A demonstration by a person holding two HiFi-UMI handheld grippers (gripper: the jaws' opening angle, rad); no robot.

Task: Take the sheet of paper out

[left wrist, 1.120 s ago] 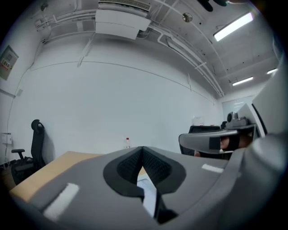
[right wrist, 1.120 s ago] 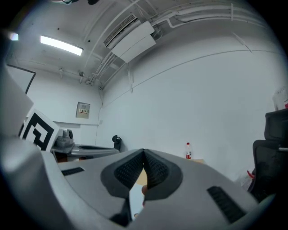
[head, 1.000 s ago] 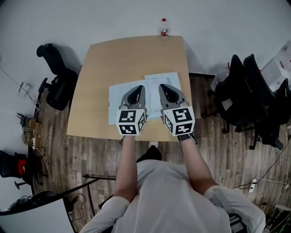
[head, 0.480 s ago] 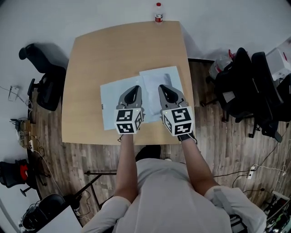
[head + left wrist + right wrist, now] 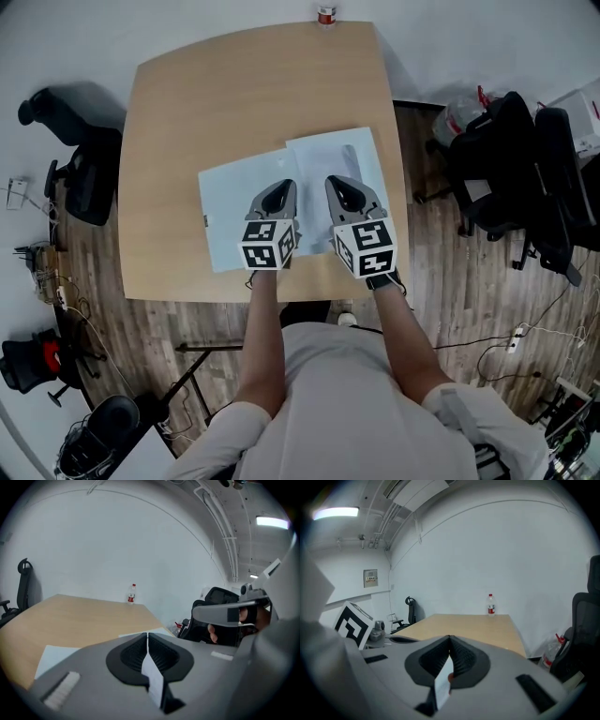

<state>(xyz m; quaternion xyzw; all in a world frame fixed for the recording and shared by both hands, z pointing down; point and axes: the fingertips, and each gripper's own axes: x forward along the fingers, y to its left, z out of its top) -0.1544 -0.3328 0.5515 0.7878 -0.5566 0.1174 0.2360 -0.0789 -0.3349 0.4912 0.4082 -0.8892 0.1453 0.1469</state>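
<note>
Our left gripper (image 5: 280, 186) has its jaws pressed together with nothing between the pads. Our right gripper (image 5: 343, 181) is closed and empty in the same way. We hold them side by side, near each other but apart, both pointing away from us over the near half of the table (image 5: 244, 94).

Under them lie two sheets that overlap in the middle. The pale blue sheet (image 5: 230, 202) spreads to the left, and the left gripper's tip sits over its right part, just beside the overlap. The white sheet (image 5: 323, 150) lies tilted on the right. Its near part is under the right gripper, and the rest runs on past the tip toward the table's right edge. A glossy patch shows on it — whether it is paper in a sleeve we cannot tell. Nor can we tell whether either gripper touches a sheet.

A small bottle (image 5: 325, 14) stands at the table's far edge — well apart from both grippers.
</note>
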